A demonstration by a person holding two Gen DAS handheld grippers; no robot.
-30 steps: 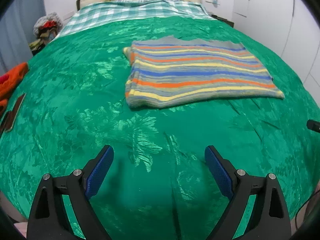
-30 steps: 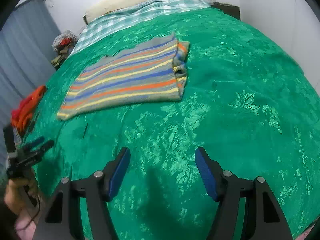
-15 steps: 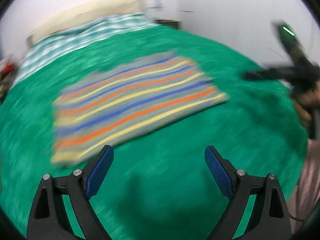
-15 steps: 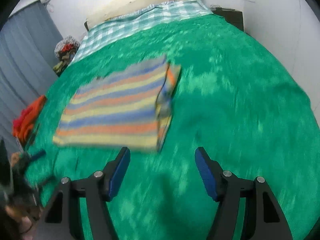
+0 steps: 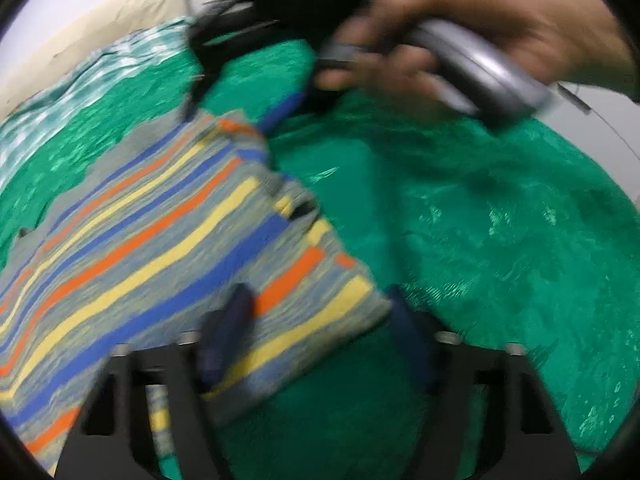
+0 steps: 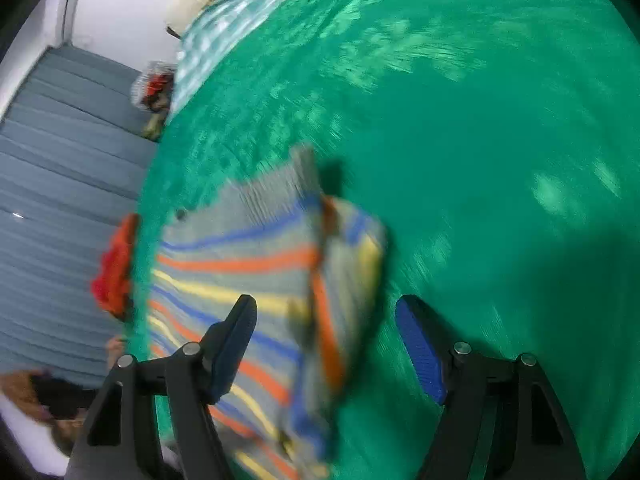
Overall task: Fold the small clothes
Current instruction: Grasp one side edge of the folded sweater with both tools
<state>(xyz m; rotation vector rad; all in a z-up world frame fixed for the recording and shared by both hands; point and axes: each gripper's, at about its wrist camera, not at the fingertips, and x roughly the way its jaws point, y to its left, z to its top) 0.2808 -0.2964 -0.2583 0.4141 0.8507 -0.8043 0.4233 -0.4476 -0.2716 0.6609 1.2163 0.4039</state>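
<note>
A striped knit garment (image 5: 152, 248), grey with blue, orange and yellow bands, lies folded flat on the green bedspread (image 5: 480, 220). My left gripper (image 5: 318, 336) hovers over its near right corner. The jaws are closing with the corner between them, and the pads do not press on it. In the right wrist view the garment (image 6: 248, 264) is blurred. My right gripper (image 6: 328, 348) straddles its folded side edge, jaws opening and apart from the cloth. A hand (image 5: 480, 28) carries the right gripper over the garment's far corner in the left wrist view.
A green-and-white checked sheet (image 5: 80, 92) and a cream pillow (image 5: 100, 24) lie at the head of the bed. Orange clothes (image 6: 116, 268) sit at the bed's left edge beside a grey curtain (image 6: 60, 180). A bundle of clothes (image 6: 154, 88) rests near the wall.
Both grippers swept in over the garment from the bare bedspread. The left one now sits at the near right corner with narrower jaws. The right one sits at the folded edge.
</note>
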